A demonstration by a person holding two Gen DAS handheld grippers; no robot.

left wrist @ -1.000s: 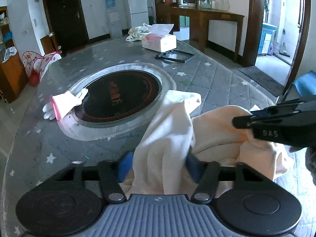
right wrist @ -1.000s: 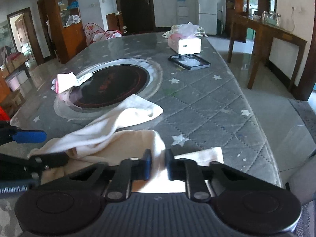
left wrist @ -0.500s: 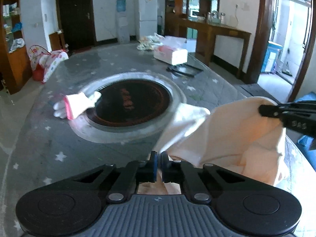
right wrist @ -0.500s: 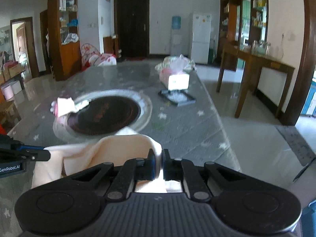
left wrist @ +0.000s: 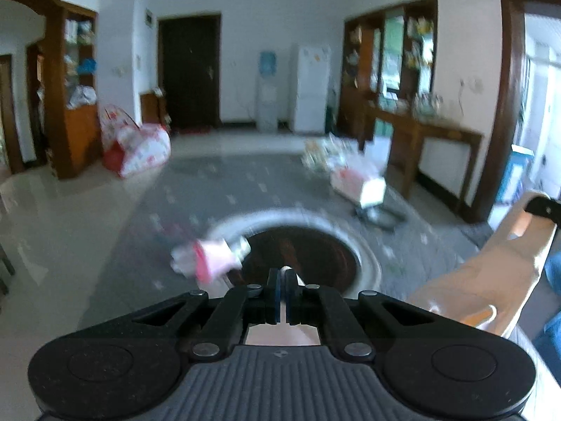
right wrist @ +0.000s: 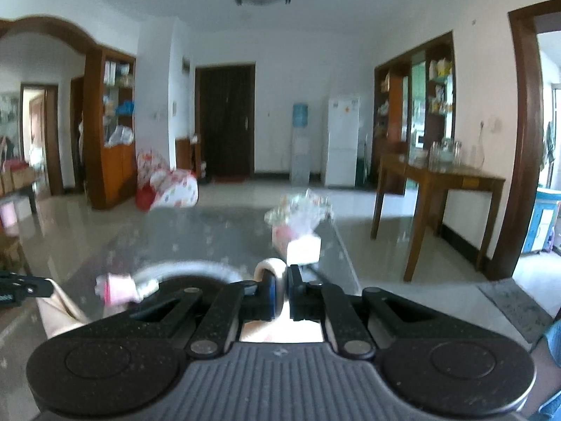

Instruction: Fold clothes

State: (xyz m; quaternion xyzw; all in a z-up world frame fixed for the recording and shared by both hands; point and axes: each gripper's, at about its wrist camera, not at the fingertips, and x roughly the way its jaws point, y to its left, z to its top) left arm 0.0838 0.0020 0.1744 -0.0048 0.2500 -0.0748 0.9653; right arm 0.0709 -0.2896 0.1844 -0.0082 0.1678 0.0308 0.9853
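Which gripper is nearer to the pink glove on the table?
Left. The left gripper hangs just above and beside the pink glove; the right gripper is farther off, across the dark round plate.

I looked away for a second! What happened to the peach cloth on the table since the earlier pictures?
The left tool closed on the peach cloth, which it only straddled before. The right tool already gripped it. Both lifted the cloth off the grey table, so it now hangs between them. The pink-and-white glove and tissue box stayed put.
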